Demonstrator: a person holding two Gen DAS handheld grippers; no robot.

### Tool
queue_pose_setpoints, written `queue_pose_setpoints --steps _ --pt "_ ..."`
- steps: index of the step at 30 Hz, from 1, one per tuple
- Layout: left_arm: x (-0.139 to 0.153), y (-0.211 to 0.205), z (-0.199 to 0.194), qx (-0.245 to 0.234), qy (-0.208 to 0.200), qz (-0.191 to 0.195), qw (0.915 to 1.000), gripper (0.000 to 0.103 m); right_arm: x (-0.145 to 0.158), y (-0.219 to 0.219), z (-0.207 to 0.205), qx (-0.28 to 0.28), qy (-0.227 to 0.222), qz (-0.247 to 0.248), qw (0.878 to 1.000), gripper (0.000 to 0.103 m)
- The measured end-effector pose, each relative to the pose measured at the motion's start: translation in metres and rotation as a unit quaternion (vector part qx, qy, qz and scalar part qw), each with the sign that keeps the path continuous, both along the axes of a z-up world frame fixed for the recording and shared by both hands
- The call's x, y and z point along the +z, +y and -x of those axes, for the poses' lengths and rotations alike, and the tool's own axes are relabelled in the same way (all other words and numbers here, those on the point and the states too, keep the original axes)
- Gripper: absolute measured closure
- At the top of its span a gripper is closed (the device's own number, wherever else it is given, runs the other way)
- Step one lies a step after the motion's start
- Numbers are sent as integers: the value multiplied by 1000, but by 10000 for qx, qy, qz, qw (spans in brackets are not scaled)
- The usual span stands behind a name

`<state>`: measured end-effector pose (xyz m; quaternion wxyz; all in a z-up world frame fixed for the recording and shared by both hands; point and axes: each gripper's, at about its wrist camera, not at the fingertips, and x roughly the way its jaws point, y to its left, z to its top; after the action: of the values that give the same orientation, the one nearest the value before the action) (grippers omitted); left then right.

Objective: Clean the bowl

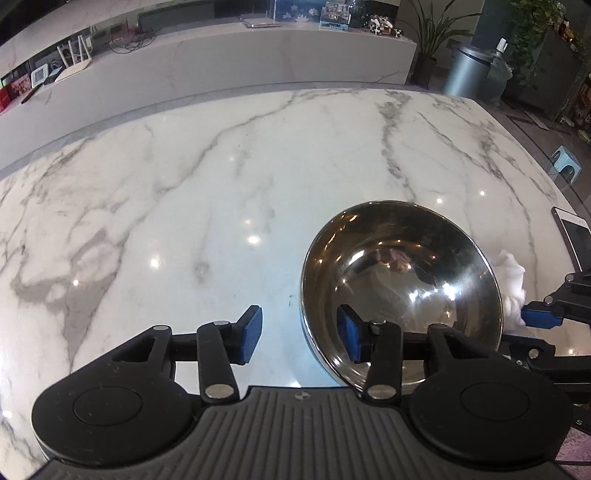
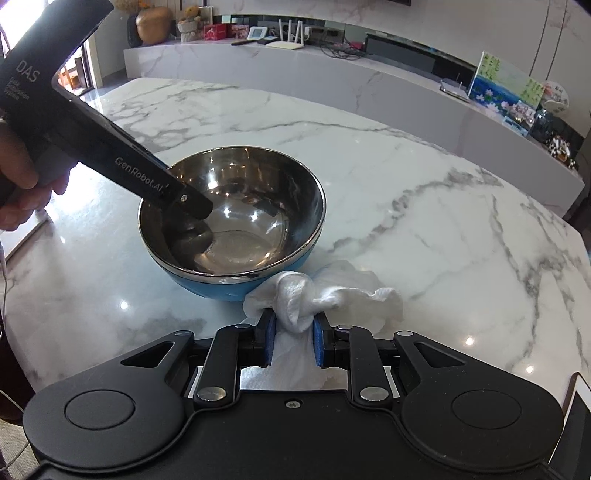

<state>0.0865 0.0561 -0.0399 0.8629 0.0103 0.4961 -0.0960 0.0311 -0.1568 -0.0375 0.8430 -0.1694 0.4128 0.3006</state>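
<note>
The round steel bowl with a blue outer shell point(image 2: 232, 221) stands upright on the white marble tabletop point(image 2: 424, 206). The left tool point(image 1: 300, 334) straddles its near rim unclenched, one finger inside, one outside. The right tool point(image 2: 291, 341), just beside the bowl, is clenched on a crumpled white cloth point(image 2: 314, 295).

Before me lies a white marble tabletop point(image 1: 221, 192) with grey veins. A phone point(image 1: 574, 236) rests near its right edge. Beyond it runs a long marble counter point(image 2: 369, 85) carrying a white router point(image 2: 290, 37), a painted picture point(image 2: 506, 85) and red boxes point(image 2: 216, 31). I see a grey bin point(image 1: 467, 70) beside a potted plant point(image 1: 430, 40)
</note>
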Motion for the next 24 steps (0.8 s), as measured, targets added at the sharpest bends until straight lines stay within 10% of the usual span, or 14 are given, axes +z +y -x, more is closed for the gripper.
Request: queue_pose_setpoints --steps 6,24 --pt "2 -6 3 -344 -54 -169 9993 92 8 2 10 100 6 -1 9999 84" --pt "2 -18 20 -404 -27 -505 9979 86 24 12 28 86 -60 -221 9997 84"
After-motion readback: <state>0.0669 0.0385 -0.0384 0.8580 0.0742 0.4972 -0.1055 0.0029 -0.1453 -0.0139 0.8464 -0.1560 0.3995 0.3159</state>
